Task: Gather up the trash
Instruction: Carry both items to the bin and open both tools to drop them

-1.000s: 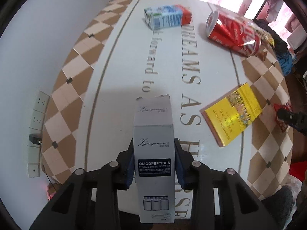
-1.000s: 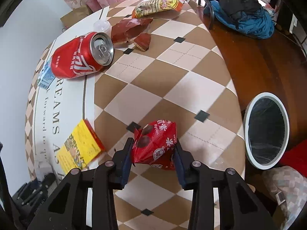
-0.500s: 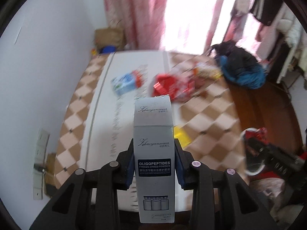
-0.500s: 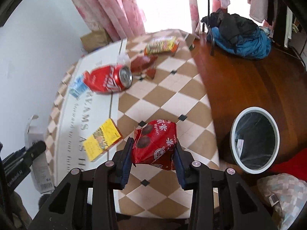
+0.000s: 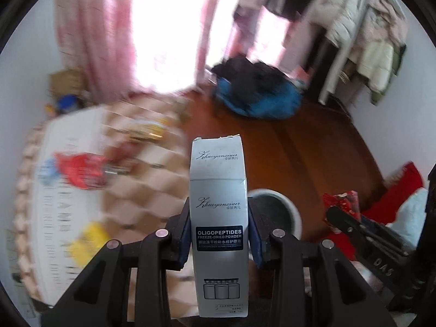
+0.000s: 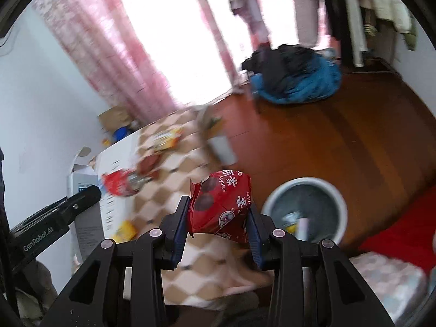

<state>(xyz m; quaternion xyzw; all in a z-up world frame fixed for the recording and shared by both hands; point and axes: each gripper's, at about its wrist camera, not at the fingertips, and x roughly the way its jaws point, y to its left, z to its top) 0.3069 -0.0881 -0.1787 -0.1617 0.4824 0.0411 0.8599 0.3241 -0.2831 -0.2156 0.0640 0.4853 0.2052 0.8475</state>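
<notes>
Both grippers loaded, carrying trash toward bin.
Left gripper [image 5: 219, 234] pinches tall grey cardboard box [image 5: 218, 218]; right gripper [image 6: 219, 223] pinches crumpled red snack wrapper [image 6: 220, 204]. Round white-rimmed bin [image 6: 305, 212] just beyond on floor; next: position over it, release.

A home, probably a bedroom, is suggested: pink curtains [image 6: 114, 62] at eleven o'clock, hung coats [image 5: 362, 35] at one, clothes heaped [image 6: 297, 79] on wooden floor [image 6: 340, 141].
</notes>
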